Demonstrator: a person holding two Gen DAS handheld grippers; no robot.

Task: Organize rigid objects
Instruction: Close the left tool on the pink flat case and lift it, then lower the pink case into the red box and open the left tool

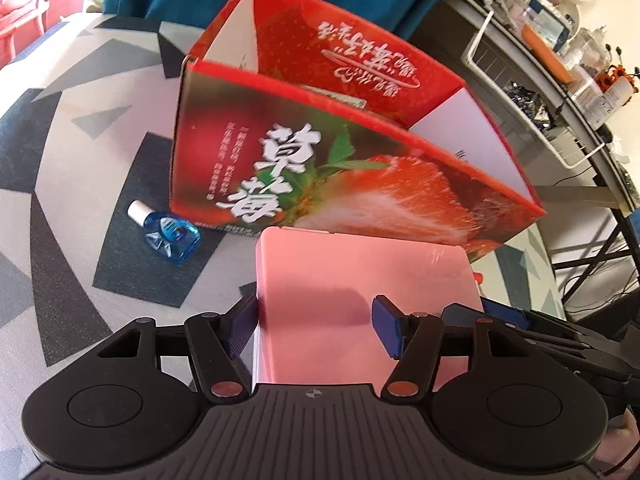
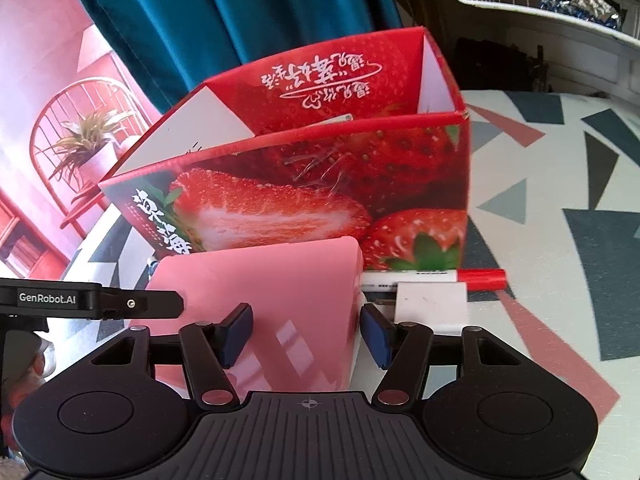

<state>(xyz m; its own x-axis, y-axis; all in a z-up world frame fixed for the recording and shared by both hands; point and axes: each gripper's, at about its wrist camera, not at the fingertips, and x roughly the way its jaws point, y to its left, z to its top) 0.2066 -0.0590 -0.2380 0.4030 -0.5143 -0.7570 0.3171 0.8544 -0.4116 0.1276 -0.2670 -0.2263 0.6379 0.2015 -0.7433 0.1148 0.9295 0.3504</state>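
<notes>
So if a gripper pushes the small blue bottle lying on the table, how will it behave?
The small blue bottle looks hard and light, so it would probably slide. Its flat, squarish body should resist rolling. Being clear and glossy, it may slip between pads.

teal curtain (image 2: 248,12) – behind | wire basket (image 1: 532,92) – side shelf | patterned tablecloth (image 2: 560,168)

Pink case (image 1: 360,276), smooth glossy plastic, window glints on its lid; strawberry box (image 1: 312,168), printed card with a satin sheen, plain white matt inside; blue bottle (image 1: 172,240) at left, clear shiny plastic or glass, white cap; right gripper (image 2: 307,334), matt black plastic, ribbed base, blue pads (image 2: 236,332) dull and rubbery; tablecloth (image 2: 560,200) flat, matt, printed; curtain (image 2: 208,12) far back, soft teal cloth.
</notes>
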